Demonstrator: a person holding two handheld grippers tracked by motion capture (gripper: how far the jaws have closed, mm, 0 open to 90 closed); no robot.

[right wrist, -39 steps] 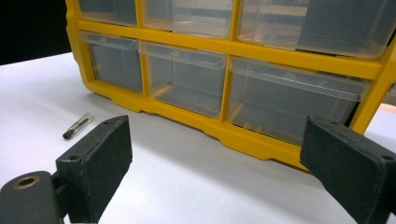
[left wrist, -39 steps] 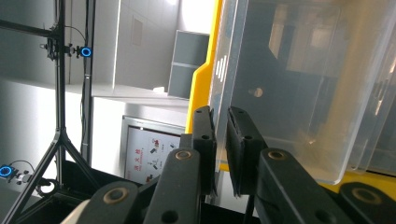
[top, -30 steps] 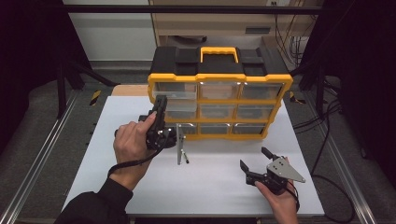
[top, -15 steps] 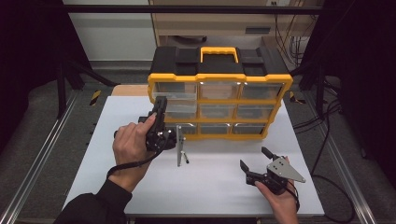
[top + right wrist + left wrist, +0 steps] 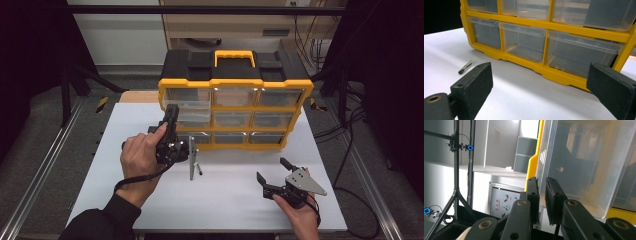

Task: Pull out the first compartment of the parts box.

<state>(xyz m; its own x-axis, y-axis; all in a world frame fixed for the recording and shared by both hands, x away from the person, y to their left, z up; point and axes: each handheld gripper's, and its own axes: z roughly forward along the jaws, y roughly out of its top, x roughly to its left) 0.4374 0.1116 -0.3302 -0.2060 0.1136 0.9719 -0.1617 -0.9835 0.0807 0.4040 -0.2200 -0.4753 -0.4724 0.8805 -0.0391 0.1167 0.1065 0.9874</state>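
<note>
White worktop carries the yellow organizer. Its upper-left clear drawer, pulled out, is clamped at its front wall by the left claw; right claw is held apart, farther away.

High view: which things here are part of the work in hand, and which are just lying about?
In use:
- left gripper, shut on clear drawer, pulled partly out
- yellow organizer

Lying about:
- small metal tool on the white table
- right gripper, open, holding nothing
</note>
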